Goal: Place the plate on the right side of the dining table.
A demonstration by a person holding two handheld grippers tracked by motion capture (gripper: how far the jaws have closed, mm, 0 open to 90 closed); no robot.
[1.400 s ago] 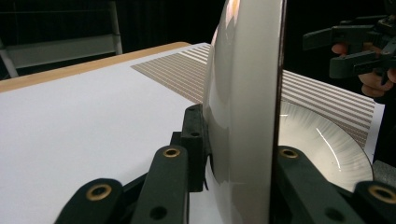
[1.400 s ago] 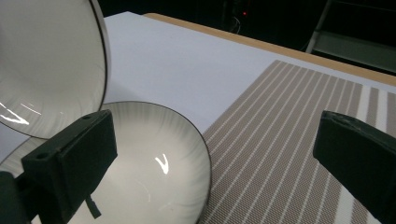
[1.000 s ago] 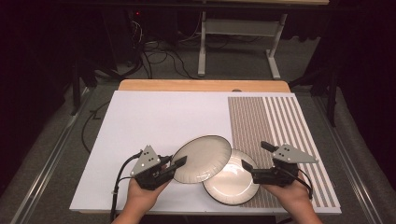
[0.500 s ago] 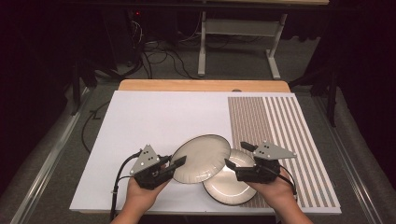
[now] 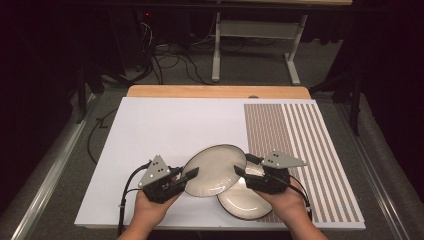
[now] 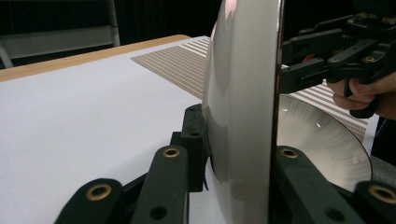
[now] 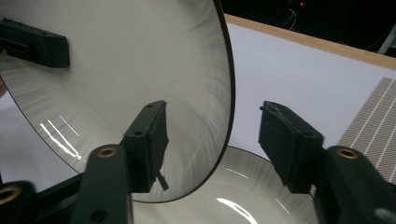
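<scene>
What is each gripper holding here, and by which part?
The left gripper grips the raised plate by its near-left rim. The right gripper holds nothing: its fingers straddle that plate's opposite rim, open.

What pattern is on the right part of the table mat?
Thin brown and white stripes on the mat, running away from the person; clearest in the high view.

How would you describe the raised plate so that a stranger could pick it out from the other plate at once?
Find the white sheet covering the table, then its near edge, where two hand-held grippers face each other. The raised plate hangs tilted between them, its left rim clamped in the left gripper. The other plate lies flat on the sheet, partly beneath it.
</scene>
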